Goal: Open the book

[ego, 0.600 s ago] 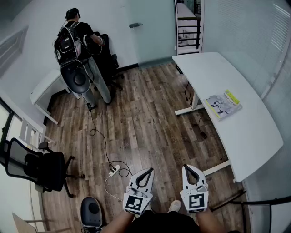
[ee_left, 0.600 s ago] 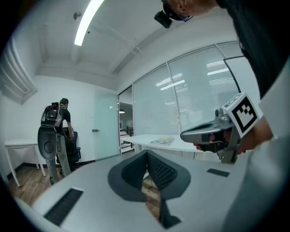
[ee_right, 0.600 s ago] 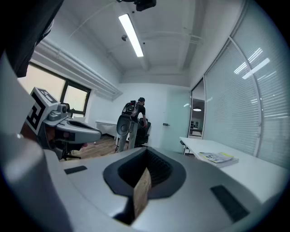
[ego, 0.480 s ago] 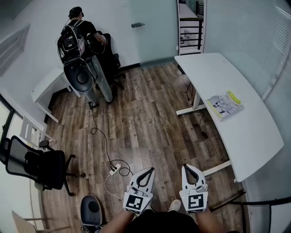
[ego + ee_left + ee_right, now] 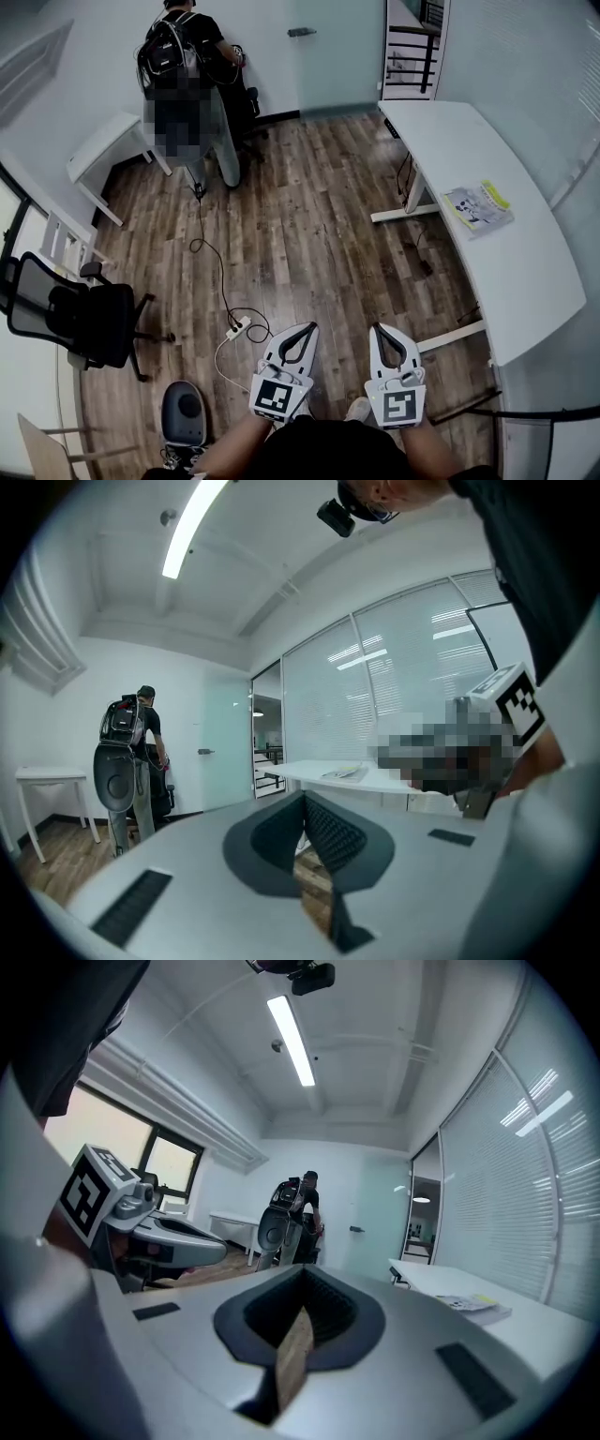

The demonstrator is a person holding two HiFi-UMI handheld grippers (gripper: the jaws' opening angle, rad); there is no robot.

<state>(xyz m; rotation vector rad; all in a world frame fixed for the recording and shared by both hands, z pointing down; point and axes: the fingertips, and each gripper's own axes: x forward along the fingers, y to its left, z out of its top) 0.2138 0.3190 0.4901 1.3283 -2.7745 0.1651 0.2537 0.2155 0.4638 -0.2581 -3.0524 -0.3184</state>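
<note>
Book [image 5: 480, 206] further right on curved white table [image 5: 525, 281]

Both grippers are held out low in front of the body, side by side and roughly level, pointing forward. The left gripper [image 5: 307, 328] has its jaws closed tip to tip, nothing in them. Same deal with the right gripper [image 5: 378, 329]: pinched together, empty. Their marker cubes face up at the head camera.

We are seeing the far person [image 5: 187, 56], head cut off by the top edge, mid-body blurred over, we are finding the print on the book [image 5: 479, 207] too small to read.
</note>
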